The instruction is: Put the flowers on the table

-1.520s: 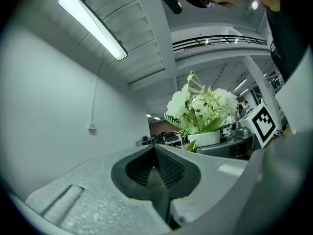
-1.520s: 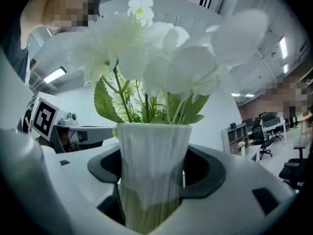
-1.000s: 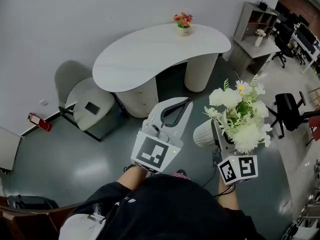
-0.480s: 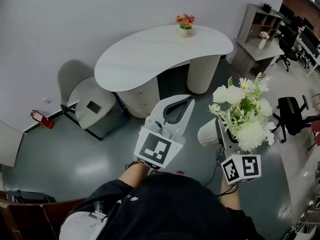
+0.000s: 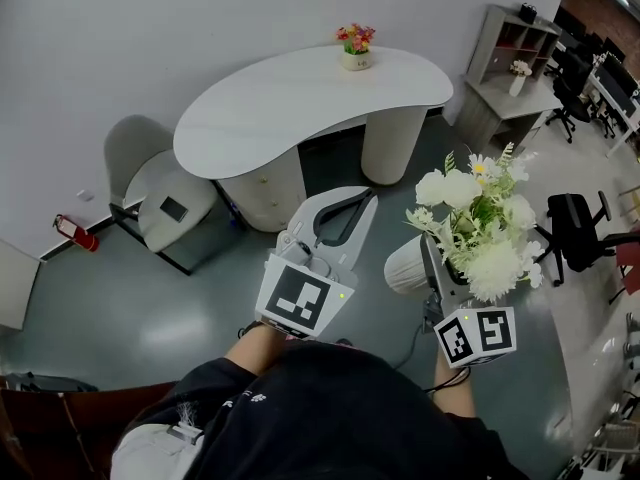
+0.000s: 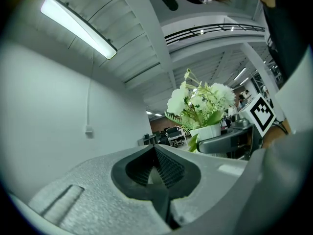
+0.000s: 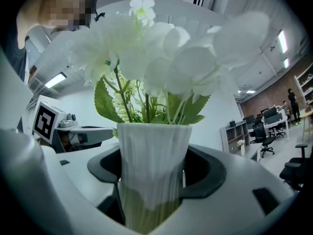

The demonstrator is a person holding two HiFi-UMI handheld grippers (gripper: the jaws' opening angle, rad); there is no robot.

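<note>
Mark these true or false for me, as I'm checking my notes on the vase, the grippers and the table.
1. The right gripper is shut on the white vase of white flowers. True.
2. The left gripper holds a second vase. False: its jaws are together with nothing between them.
3. The table bears a small pot of colourful flowers. True.
4. The white vase stands on the table. False: it is held in the air, apart from the table.
</note>
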